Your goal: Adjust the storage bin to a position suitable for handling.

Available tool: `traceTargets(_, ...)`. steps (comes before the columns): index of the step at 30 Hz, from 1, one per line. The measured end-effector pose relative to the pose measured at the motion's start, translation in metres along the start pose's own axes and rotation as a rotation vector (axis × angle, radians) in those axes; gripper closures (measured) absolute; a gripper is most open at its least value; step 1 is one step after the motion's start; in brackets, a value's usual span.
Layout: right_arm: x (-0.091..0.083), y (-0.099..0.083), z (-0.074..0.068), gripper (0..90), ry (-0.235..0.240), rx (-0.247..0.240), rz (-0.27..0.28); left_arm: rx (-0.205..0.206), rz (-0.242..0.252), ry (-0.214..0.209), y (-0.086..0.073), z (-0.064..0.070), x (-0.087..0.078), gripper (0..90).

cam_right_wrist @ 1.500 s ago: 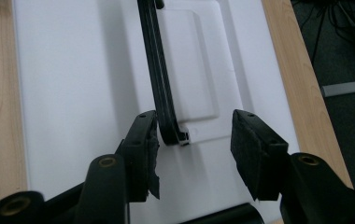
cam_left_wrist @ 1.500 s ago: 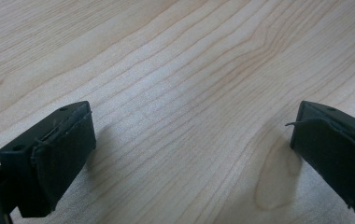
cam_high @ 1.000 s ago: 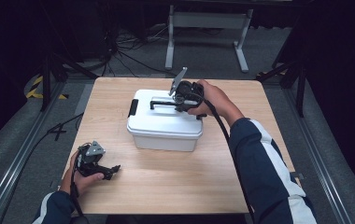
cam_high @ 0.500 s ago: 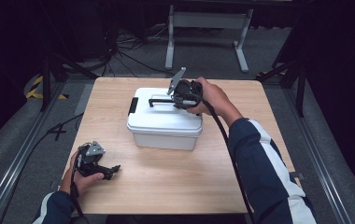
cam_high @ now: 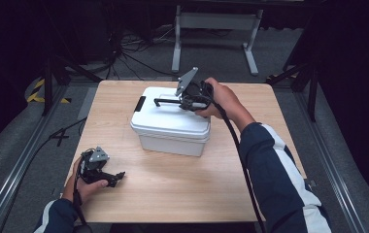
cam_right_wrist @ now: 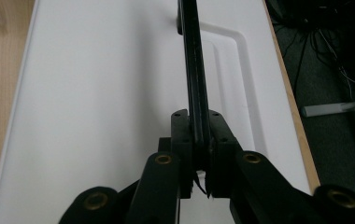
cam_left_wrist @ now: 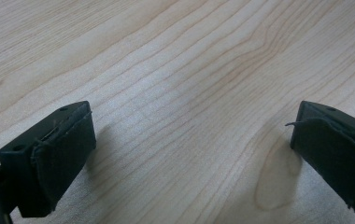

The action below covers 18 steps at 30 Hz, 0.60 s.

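Note:
A white lidded box (cam_high: 170,127) stands on the middle of the wooden table (cam_high: 182,194). Its black handle (cam_high: 165,101) is raised off the lid. My right gripper (cam_high: 185,102) is shut on that handle; in the right gripper view the thin black handle (cam_right_wrist: 194,70) runs upright between the closed pads, with the white lid (cam_right_wrist: 96,93) behind it. My left gripper (cam_high: 114,178) rests near the table's front left corner, open, pointing right. The left gripper view has its two pads (cam_left_wrist: 59,158) far apart over bare wood.
A black latch (cam_high: 139,104) sits on the box's left end. The floor beyond the far table edge holds cables (cam_high: 129,48) and a grey metal stand (cam_high: 216,29). Metal rails (cam_high: 22,160) run along both sides of the table.
The handle held in my right gripper has risen slightly off the lid. The left gripper has stayed put.

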State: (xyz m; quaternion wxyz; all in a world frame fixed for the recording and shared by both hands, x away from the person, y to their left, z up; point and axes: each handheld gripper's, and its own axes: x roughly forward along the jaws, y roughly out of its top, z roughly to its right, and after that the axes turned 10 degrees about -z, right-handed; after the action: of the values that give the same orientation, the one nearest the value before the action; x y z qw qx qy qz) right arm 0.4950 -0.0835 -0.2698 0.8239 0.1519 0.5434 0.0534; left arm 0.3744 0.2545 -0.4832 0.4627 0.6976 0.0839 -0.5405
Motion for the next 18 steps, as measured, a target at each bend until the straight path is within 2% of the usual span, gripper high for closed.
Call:
traceTargets(2, -0.004, 0.001, 0.0, 84.3, -0.011, 0.011, 0.009, 0.0, 0.002, 0.0, 0.0, 0.0, 0.0, 0.5)
traceTargets(8, -0.013, 0.0, 0.002, 84.4, -0.021, -0.005, 0.028, 0.002, -0.005, -0.003, 0.0, 0.0, 0.0, 0.5)
traceTargets(18, -0.027, -0.006, 0.0, 84.4, -0.035, 0.007, 0.051, 0.002, -0.006, -0.003, 0.0, 0.0, -0.001, 0.4)
